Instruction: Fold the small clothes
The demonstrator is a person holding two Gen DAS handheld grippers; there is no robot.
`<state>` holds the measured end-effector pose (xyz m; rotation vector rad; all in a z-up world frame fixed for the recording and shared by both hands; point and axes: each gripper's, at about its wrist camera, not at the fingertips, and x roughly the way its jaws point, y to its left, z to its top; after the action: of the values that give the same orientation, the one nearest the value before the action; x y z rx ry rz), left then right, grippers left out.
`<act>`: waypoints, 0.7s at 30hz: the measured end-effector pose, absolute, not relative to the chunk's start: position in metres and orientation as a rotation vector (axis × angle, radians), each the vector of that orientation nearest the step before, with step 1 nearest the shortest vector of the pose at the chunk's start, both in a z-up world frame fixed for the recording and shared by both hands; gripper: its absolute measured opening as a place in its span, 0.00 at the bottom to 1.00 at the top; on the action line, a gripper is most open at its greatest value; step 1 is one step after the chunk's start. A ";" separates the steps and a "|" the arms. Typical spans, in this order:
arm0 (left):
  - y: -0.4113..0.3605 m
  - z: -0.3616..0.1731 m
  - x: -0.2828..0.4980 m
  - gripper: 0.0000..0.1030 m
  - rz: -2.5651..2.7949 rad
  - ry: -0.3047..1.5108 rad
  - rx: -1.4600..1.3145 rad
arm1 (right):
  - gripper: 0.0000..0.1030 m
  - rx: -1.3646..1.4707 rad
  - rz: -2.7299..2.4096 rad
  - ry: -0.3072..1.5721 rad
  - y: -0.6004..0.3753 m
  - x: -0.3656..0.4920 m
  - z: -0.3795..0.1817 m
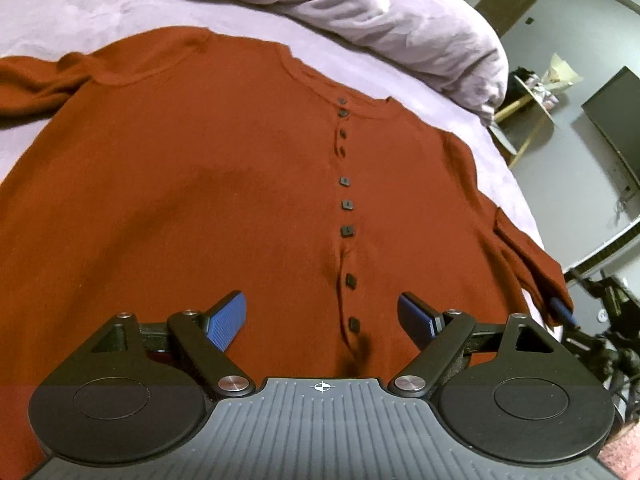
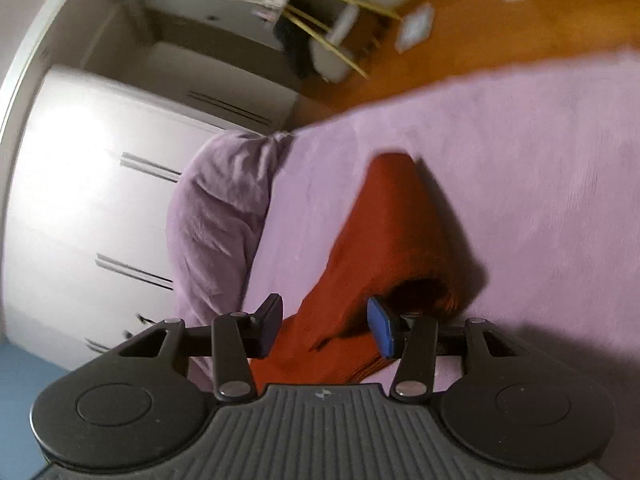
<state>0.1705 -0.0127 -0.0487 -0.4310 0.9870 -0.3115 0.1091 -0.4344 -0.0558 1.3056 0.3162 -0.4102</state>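
A rust-red long-sleeved top point(image 1: 208, 184) with a row of dark buttons point(image 1: 346, 205) lies flat, front up, on the lilac bed. My left gripper point(image 1: 322, 309) hovers over its lower front, open, with nothing between the blue pads point(image 1: 228, 318). The top's right sleeve point(image 2: 384, 232) runs out across the sheet. My right gripper point(image 2: 324, 314) stands open at its cuff end, with sleeve cloth lying loosely between the fingers and not pinched. In the left wrist view, one blue fingertip point(image 1: 562, 311) of the right gripper shows at the sleeve's cuff.
The lilac sheet point(image 2: 520, 152) covers the bed, with a bunched duvet point(image 1: 360, 12) behind the top's collar. Beyond the bed edge are a wooden-legged chair point(image 2: 336, 40), white wardrobe doors point(image 2: 92, 168), a wooden floor point(image 2: 472, 32) and a dark screen point(image 1: 616, 120).
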 end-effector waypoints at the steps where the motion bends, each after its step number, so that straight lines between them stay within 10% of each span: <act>1: -0.013 -0.047 0.170 0.85 -0.311 0.990 -0.423 | 0.45 1.315 -0.423 0.329 -0.433 0.114 -0.062; 7: -0.004 -0.033 0.167 0.85 -0.314 0.976 -0.364 | 0.06 1.339 -0.555 0.293 -0.439 0.139 -0.068; 21: 0.018 -0.019 0.210 0.85 -0.409 0.878 -0.597 | 0.08 1.001 0.232 0.433 -0.273 0.245 -0.005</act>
<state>0.2104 0.0177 -0.0191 -0.5969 0.8778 -0.4093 0.2451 -0.2730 -0.0055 1.0006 0.4335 0.2323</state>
